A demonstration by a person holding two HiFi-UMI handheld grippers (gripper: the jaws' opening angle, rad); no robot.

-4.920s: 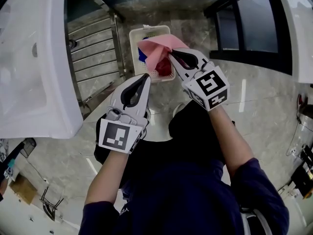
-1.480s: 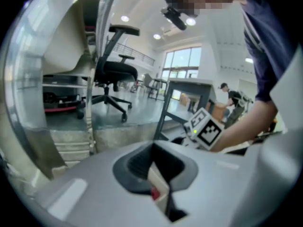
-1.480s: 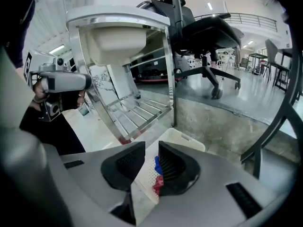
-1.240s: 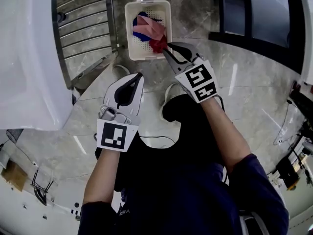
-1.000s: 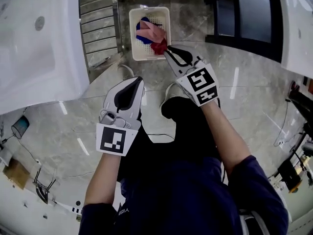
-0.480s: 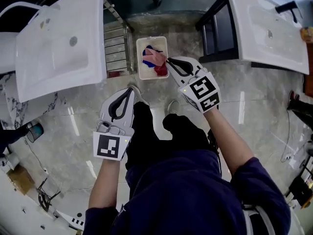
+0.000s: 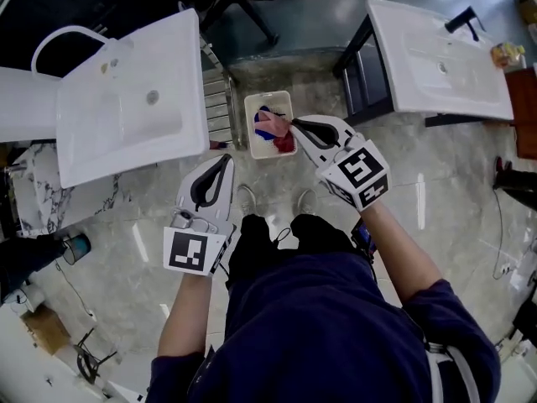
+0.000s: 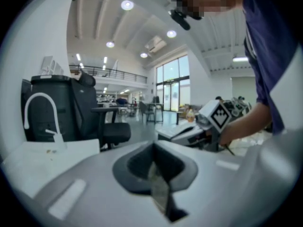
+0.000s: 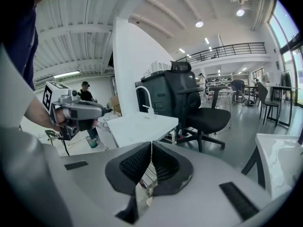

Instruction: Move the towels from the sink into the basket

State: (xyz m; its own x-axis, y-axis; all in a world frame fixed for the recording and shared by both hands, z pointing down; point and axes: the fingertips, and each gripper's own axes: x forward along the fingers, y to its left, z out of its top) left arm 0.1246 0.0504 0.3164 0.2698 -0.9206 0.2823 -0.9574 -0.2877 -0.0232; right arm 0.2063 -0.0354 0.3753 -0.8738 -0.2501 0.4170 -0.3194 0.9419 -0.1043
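Note:
A white basket [image 7: 249,129] stands on the floor ahead of my feet. In it lie a pink towel [image 7: 270,122], a red one [image 7: 286,143] and a blue one [image 7: 263,111]. The white sink [image 7: 126,116] at the left shows a bare basin. My right gripper [image 7: 293,122] hangs high over the basket's right edge. Its jaws have just been closing and stand shut with nothing between them, as the right gripper view [image 9: 151,144] shows. My left gripper [image 7: 228,158] is shut and empty too, left of the basket and nearer to me.
A metal rail rack [image 7: 218,107] stands between the left sink and the basket. A second white sink [image 7: 436,57] on a dark frame is at the right. A black office chair [image 9: 199,108] stands beyond. My shoes [image 7: 247,198] are on the marble floor.
Both grippers have risen and the head view has pulled up, so the basket looks smaller and both sinks show. The pink towel once in the right gripper lies in the basket.

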